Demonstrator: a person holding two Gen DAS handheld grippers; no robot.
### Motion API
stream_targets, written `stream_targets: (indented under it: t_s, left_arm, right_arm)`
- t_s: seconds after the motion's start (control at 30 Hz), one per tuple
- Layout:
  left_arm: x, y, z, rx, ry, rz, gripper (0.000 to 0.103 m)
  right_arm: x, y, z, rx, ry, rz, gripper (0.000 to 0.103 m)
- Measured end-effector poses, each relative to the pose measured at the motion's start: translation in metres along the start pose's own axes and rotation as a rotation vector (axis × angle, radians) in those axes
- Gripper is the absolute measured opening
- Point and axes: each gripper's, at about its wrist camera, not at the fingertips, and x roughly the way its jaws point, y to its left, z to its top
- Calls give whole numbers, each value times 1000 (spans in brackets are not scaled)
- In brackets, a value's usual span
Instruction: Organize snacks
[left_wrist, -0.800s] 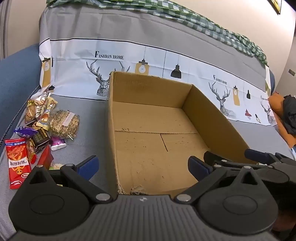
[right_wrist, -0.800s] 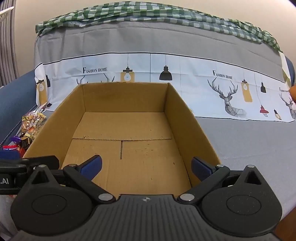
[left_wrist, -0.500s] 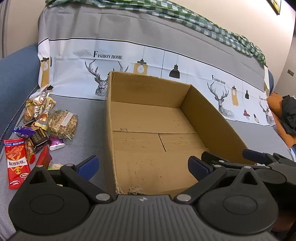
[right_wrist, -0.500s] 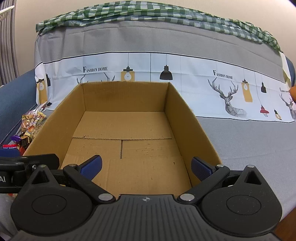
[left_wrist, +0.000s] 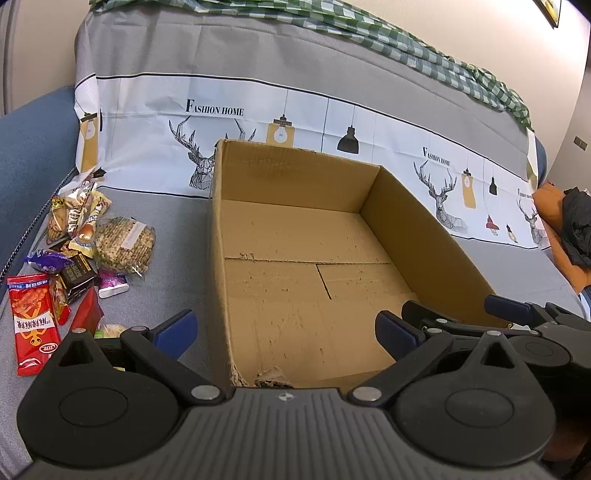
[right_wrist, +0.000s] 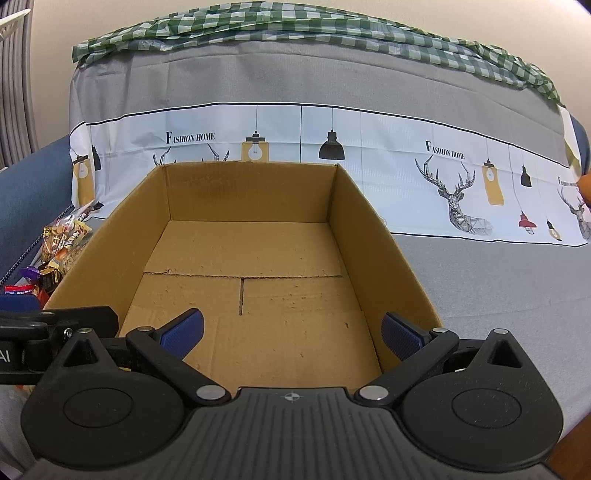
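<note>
both the left gripper (left_wrist: 284, 332) and right gripper (right_wrist: 293, 330) hang spread wide and empty over the bare cardboard box (left_wrist: 369, 192); snack packets (left_wrist: 79, 254) wait at nine o'clock, probably to be loaded next.

The left claw (left_wrist: 284, 328) is matte black plastic: a ribbed grey-black housing with a small crosshair mark, two round discs, and silver pivot rivets on angled link arms. Its fingers (left_wrist: 175, 328) end in blue pads. The right claw (right_wrist: 293, 330) has the same build, black with blue pads (right_wrist: 400, 334).
</note>
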Motion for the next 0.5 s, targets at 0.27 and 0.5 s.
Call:
stream_targets:
  t_s: [0.27, 0.5]
  left_arm:
    - [1, 0, 0, 0, 3, 0, 102]
    - [1, 0, 1, 3, 6, 0, 102]
  right_arm:
    - [0, -1, 0, -6, -3, -3, 101]
    - [0, -1, 0, -6, -8, -3, 99]
